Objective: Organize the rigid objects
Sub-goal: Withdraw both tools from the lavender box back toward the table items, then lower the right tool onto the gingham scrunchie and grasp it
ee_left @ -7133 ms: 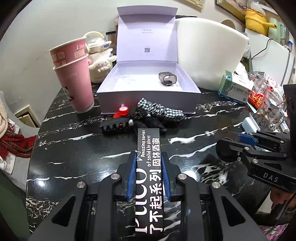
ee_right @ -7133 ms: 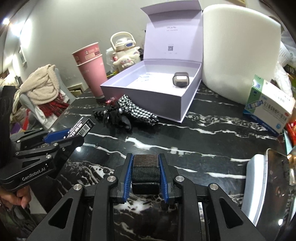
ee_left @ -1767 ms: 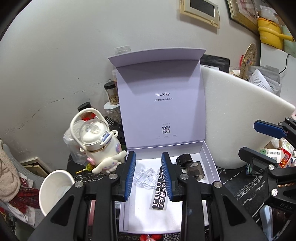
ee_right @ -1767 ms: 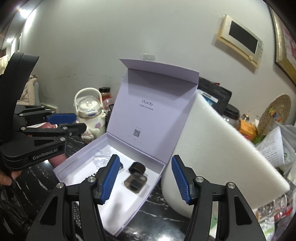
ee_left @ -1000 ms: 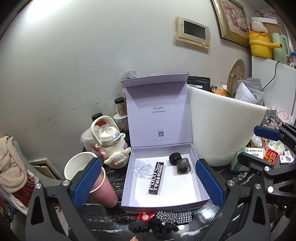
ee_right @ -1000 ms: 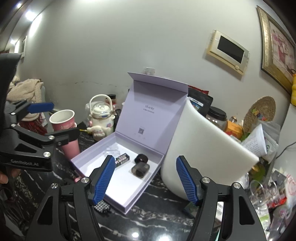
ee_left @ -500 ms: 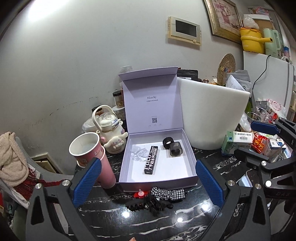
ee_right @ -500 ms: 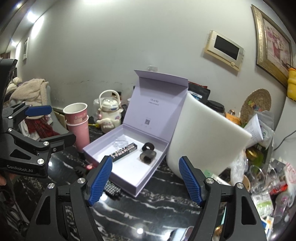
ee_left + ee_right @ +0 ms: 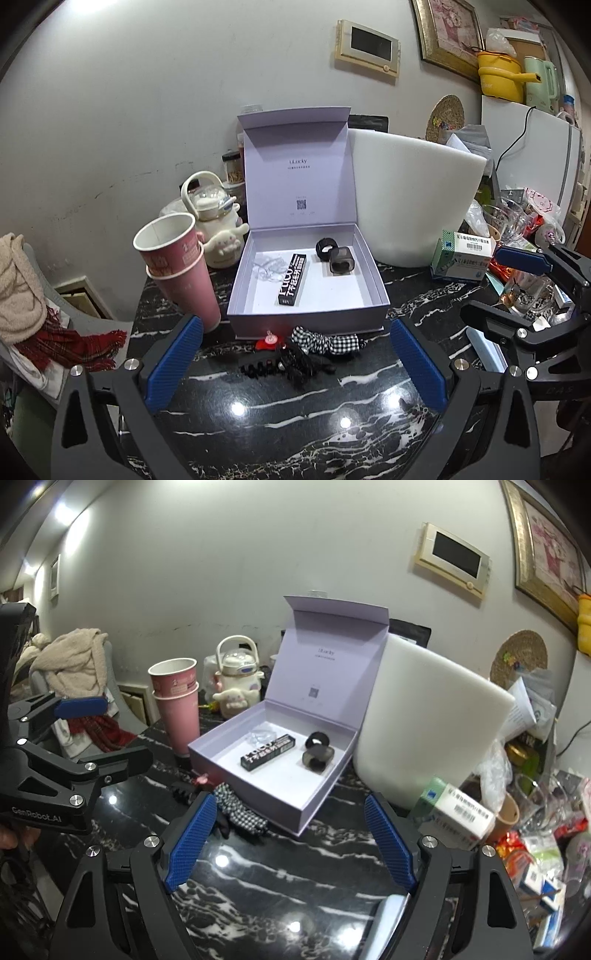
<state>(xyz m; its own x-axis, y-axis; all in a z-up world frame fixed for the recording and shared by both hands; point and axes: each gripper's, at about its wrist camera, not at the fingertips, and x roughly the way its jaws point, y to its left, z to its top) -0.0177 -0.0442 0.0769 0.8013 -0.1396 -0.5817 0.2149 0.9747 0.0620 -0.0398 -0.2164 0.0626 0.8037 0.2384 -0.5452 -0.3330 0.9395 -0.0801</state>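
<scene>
Black hair claw clip (image 9: 280,365), long axis crosswise, on the tabletop (image 9: 295,424) before the lavender box's (image 9: 306,321) front wall, straight ahead of the spread, empty left claw (image 9: 295,363); right claw (image 9: 290,843), likewise spread, stands farther off.

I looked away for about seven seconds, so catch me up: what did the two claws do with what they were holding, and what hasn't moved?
Both let go. The left claw put its black lip-gloss box into the lilac box; the right claw put its black roll beside the dark case there. Both claws then opened wide and backed away. The pink cups, checked scrunchie and hair clips stayed put.
</scene>
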